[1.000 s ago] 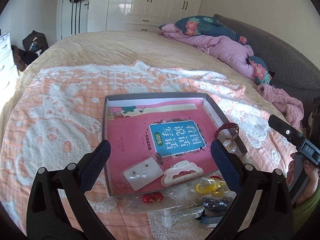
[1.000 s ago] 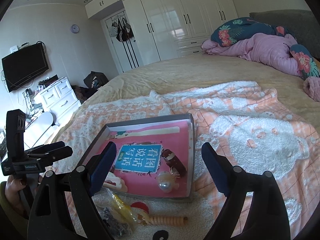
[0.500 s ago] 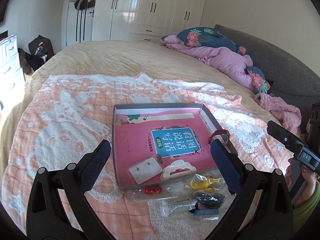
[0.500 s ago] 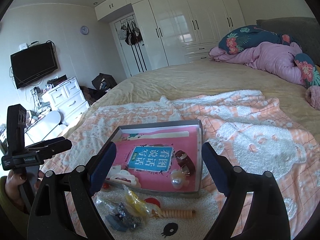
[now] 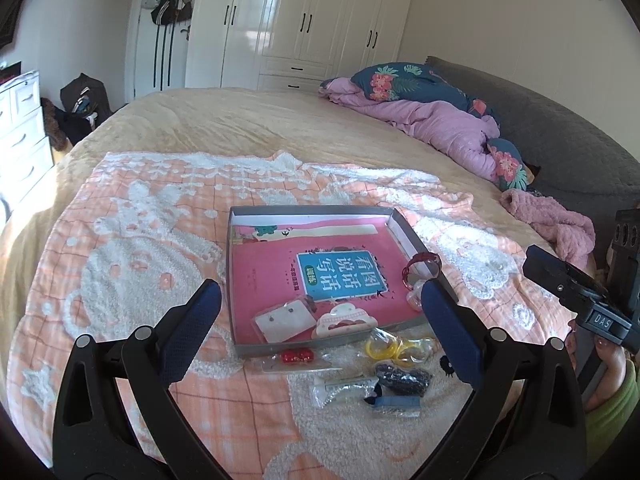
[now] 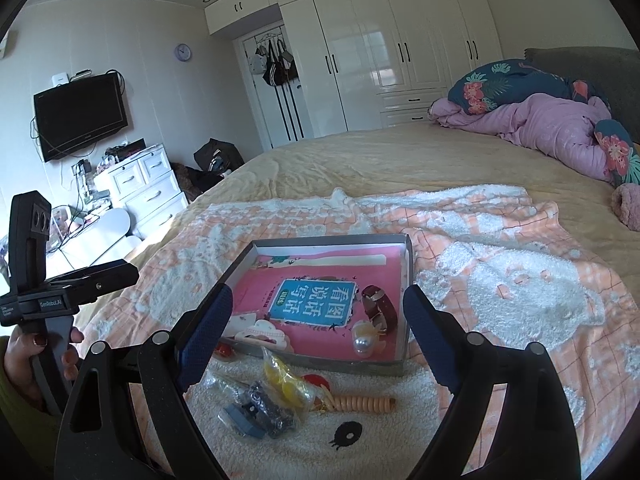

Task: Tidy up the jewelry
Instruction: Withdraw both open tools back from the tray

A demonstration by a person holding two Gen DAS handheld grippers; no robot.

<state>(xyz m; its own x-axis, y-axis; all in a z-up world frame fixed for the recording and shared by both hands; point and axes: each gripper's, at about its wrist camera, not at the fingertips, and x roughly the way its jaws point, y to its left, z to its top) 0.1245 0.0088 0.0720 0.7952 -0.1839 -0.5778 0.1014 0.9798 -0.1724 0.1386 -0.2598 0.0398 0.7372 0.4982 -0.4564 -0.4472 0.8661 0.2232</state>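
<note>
I hold the left gripper above the blanket on the bed, jaws wide apart, nothing between them. The right gripper hovers likewise, jaws spread and empty. The grey tray sits at 12 o'clock from both. Inside it: a watch, a pearl clip, an earring card, a white hair clip. Outside, touching the near rim at 6 o'clock: yellow rings, a red piece, a dark bundle.

Watch in box, bagged trinkets before it.
</note>
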